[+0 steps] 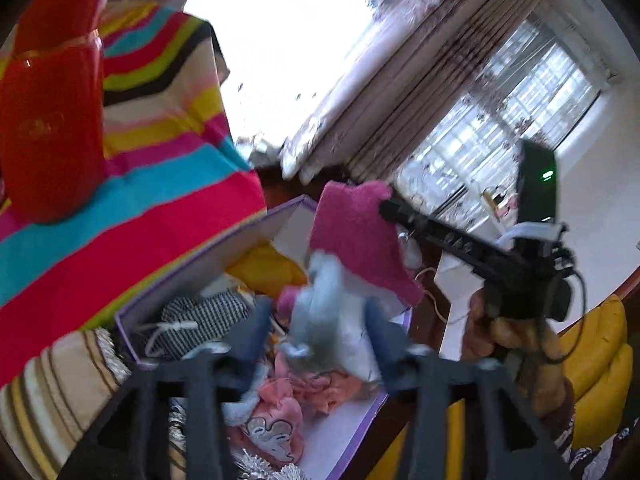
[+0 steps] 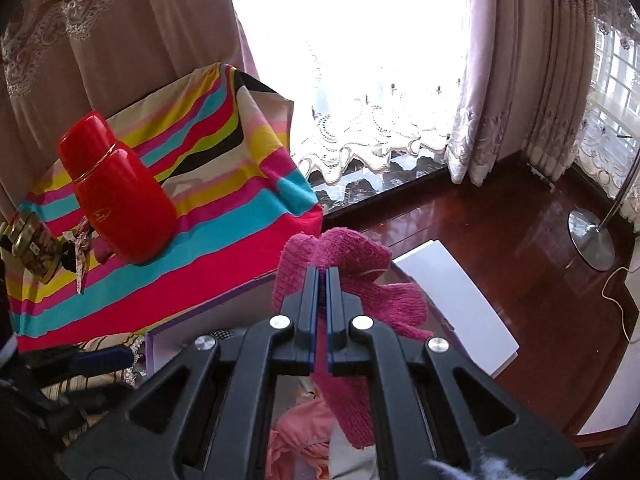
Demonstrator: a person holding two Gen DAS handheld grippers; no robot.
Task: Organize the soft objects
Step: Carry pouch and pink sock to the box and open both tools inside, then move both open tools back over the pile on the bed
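Note:
My right gripper (image 2: 321, 276) is shut on a pink knitted cloth (image 2: 352, 256) and holds it up above a purple-edged white box (image 1: 192, 276). In the left wrist view the same pink cloth (image 1: 356, 236) hangs from the right gripper (image 1: 386, 208). My left gripper (image 1: 316, 312) is open, its jaws on either side of a light blue fluffy item (image 1: 320, 312) that dangles over the box. The box holds a checked pouch (image 1: 204, 316), a yellow item (image 1: 268, 268) and pink garments (image 1: 280, 404).
A striped cloth (image 2: 224, 208) covers a table with a red flask (image 2: 120, 192) and a jar (image 2: 32, 248) on it. A white lid (image 2: 460, 296) lies on the dark wood floor. Curtains, a lamp base (image 2: 592, 236) and a yellow cushion (image 1: 596, 356) are around.

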